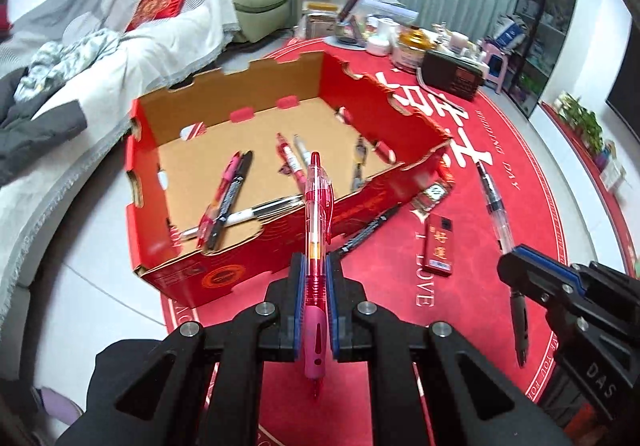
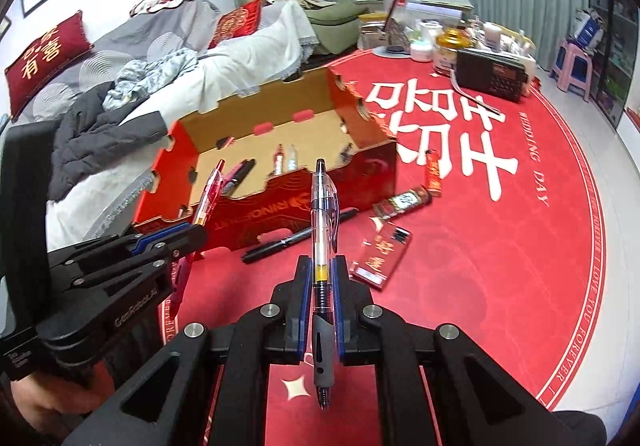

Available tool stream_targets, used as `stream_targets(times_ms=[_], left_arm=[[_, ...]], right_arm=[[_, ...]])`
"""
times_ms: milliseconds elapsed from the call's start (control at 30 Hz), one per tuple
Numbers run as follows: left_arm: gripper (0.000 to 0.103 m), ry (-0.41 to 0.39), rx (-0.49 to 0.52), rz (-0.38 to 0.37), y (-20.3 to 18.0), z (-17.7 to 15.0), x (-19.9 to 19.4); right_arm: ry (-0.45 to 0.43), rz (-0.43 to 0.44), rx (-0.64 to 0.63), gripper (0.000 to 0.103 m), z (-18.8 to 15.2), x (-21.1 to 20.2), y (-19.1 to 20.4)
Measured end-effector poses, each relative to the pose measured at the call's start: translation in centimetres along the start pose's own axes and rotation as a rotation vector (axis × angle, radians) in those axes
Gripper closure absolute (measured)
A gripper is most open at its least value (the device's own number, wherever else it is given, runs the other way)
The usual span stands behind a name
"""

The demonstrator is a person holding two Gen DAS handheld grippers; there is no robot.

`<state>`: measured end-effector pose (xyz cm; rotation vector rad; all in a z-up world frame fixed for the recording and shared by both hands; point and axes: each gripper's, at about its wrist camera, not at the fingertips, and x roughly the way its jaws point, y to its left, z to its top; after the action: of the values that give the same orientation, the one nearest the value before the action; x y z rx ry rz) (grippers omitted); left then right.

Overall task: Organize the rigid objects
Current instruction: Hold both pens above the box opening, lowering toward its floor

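Observation:
My left gripper [image 1: 316, 266] is shut on a translucent red pen [image 1: 318, 206] with a pink grip, which points toward the open red cardboard box [image 1: 256, 258]. Several pens and markers [image 1: 232, 190] lie on the box floor. My right gripper [image 2: 324, 270] is shut on a clear pen with a grey grip [image 2: 323, 214], held above the red rug short of the box [image 2: 304, 202]. In the right wrist view the left gripper [image 2: 192, 234] and its red pen [image 2: 208, 198] hang at the box's near left corner. The right gripper [image 1: 520, 266] appears at the right edge of the left wrist view.
On the red round rug [image 2: 520, 246] lie a black marker [image 2: 296, 238], a clear red case [image 2: 380, 258], a small dark packet [image 2: 404, 202] and a red lighter [image 2: 434, 170]. A black radio [image 2: 490, 74] and jars stand at the far rim. A cloth-covered sofa [image 2: 120, 86] borders the left.

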<state>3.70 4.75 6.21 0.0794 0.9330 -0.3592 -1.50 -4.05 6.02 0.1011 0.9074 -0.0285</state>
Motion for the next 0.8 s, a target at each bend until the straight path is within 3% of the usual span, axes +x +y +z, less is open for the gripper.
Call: stream_targets(times_ms=[167,800], left_arm=[[0.093,0.012,-0.01,0.016,0.6,-0.2,0.2],[0.093,-0.034,-0.105,0.07,4.6,4.1,-0.6]], right_arm=[[0.002,0.018,-0.035,0.092,1.1,0.5,1.5],[-0.076,0.047,-0.137,0.092,7.4,1.4,6.2]])
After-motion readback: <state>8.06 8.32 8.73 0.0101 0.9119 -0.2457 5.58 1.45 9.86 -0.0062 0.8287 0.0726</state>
